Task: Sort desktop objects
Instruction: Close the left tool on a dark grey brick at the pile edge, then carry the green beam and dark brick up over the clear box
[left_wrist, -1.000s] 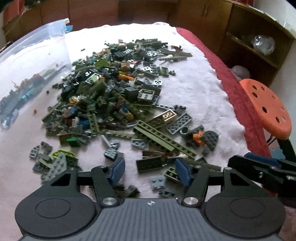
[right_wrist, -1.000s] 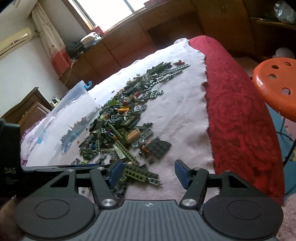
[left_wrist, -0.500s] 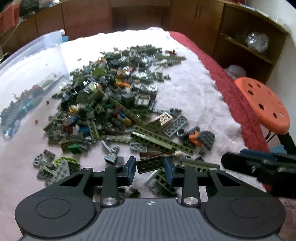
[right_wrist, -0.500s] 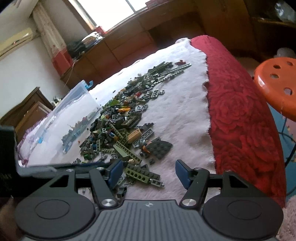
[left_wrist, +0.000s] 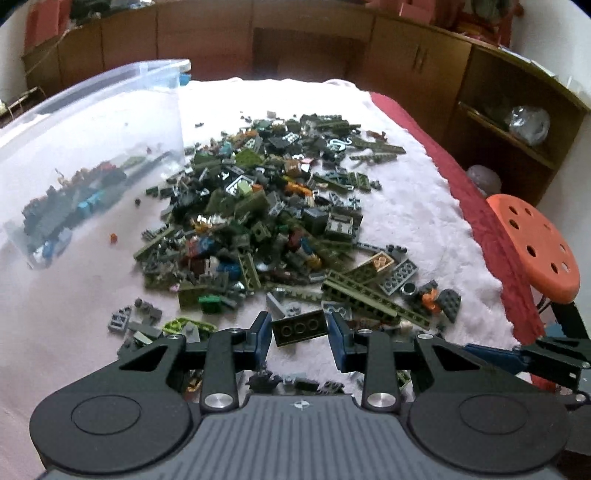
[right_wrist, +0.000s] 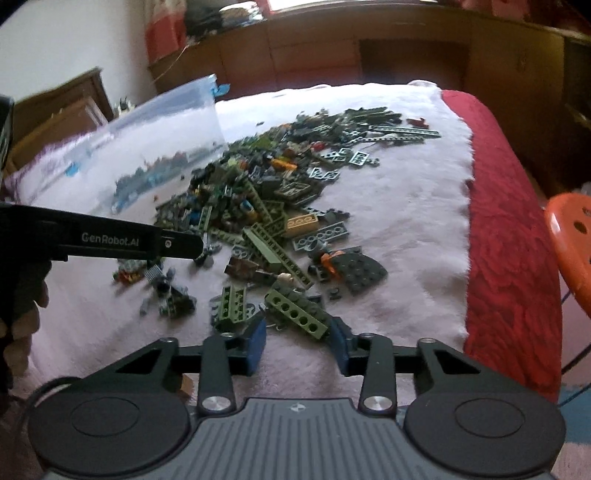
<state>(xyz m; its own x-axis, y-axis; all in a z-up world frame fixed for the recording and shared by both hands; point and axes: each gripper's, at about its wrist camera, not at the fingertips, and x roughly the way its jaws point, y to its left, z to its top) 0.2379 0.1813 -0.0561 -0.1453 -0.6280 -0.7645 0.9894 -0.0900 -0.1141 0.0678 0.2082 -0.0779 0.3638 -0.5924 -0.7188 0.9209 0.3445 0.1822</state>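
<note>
The left claw (left_wrist: 300, 334) has closed from wide apart and now clamps a dark olive brick (left_wrist: 300, 326), lifted just clear of the white blanket (left_wrist: 399, 206) near its front edge: one piece is ready for the clear plastic bin (left_wrist: 92, 147) at the left edge. The right claw (right_wrist: 298, 338) is closing around a green holed beam (right_wrist: 295, 310), pads not yet pressing. Both claws slant down over the brick pile (left_wrist: 258, 221).
</note>
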